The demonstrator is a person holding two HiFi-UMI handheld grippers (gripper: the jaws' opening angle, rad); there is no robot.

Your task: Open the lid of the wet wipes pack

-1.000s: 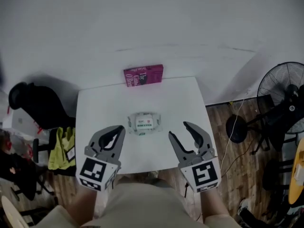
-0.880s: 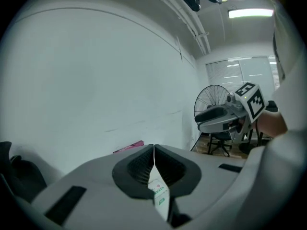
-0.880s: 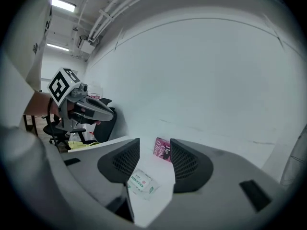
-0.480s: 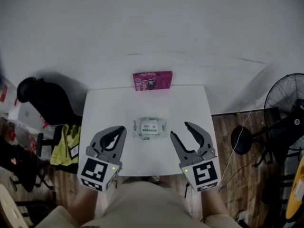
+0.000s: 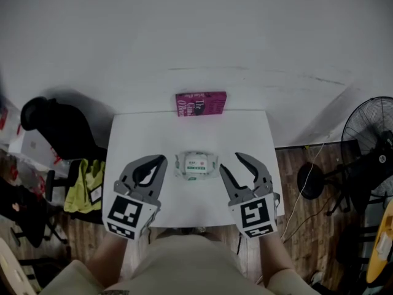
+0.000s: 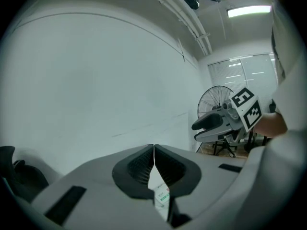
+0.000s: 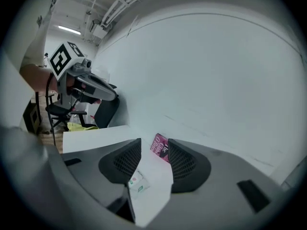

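Observation:
The wet wipes pack (image 5: 196, 163), white with a green-printed lid label, lies flat in the middle of the white table (image 5: 138, 134). My left gripper (image 5: 163, 158) hovers just left of it, jaws shut tip to tip with nothing in them. In the left gripper view the pack (image 6: 161, 197) shows through the gap below the left gripper (image 6: 153, 148). My right gripper (image 5: 232, 162) hovers just right of the pack with its jaws apart and closing, nothing between them. The right gripper view has the pack (image 7: 137, 181) low between the right gripper (image 7: 154, 142) jaws.
A magenta book (image 5: 201, 103) stands against the wall at the table's far edge. A black chair (image 5: 54, 134) and a yellow-green cloth (image 5: 86, 186) are on the left. A floor fan (image 5: 368, 128) with its cable stands on the right.
Both grippers have come forward, closer to the sides of the pack. The right gripper has rolled a little and its jaws have narrowed slightly. The pack has not moved.

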